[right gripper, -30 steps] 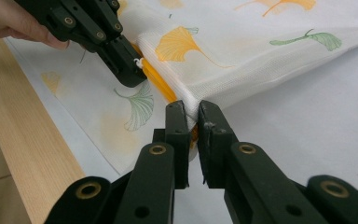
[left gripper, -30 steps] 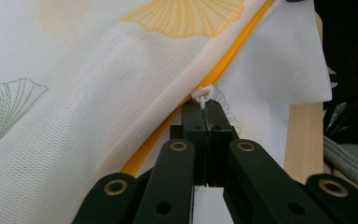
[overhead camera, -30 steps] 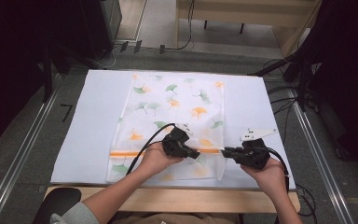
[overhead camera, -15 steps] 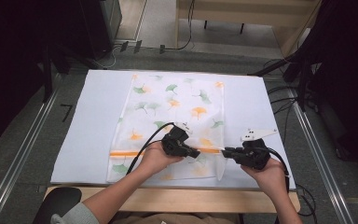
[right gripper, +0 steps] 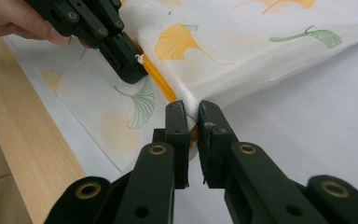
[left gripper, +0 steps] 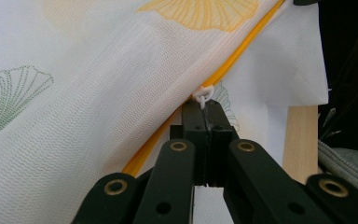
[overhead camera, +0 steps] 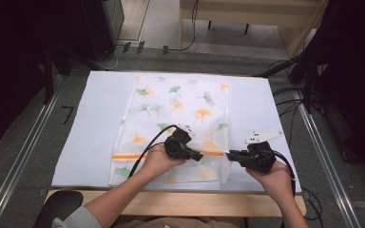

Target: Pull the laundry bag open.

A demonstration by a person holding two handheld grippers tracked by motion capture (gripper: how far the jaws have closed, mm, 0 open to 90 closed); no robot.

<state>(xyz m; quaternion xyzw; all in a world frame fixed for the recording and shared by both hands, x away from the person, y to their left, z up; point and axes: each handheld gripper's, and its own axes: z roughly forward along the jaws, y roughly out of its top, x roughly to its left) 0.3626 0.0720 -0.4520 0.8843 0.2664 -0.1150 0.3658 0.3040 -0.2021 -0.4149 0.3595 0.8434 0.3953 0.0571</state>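
Observation:
A white mesh bag (overhead camera: pixel 180 109) printed with green and orange leaves lies flat on the table, with an orange zipper (overhead camera: pixel 128 156) running across near its front end. My left gripper (overhead camera: pixel 200 156) is shut on the small white zipper pull (left gripper: pixel 203 95), its jaws pressed together around it. Just to the right, my right gripper (overhead camera: pixel 229 155) is shut on the bag's edge (right gripper: pixel 200 95) at the end of the zipper (right gripper: pixel 161 81), lifting the fabric into a ridge. The left gripper (right gripper: pixel 130 70) also appears in the right gripper view, close by, with the pull (right gripper: pixel 140 59) at its tip.
The bag rests on a white sheet (overhead camera: pixel 90 123) covering the table, whose wooden front edge (overhead camera: pixel 171 202) runs below it. Metal rails (overhead camera: pixel 24 156) flank the table. Cables (overhead camera: pixel 294 109) lie on the floor to the right, and a dark chair (overhead camera: pixel 59 213) sits at the bottom left.

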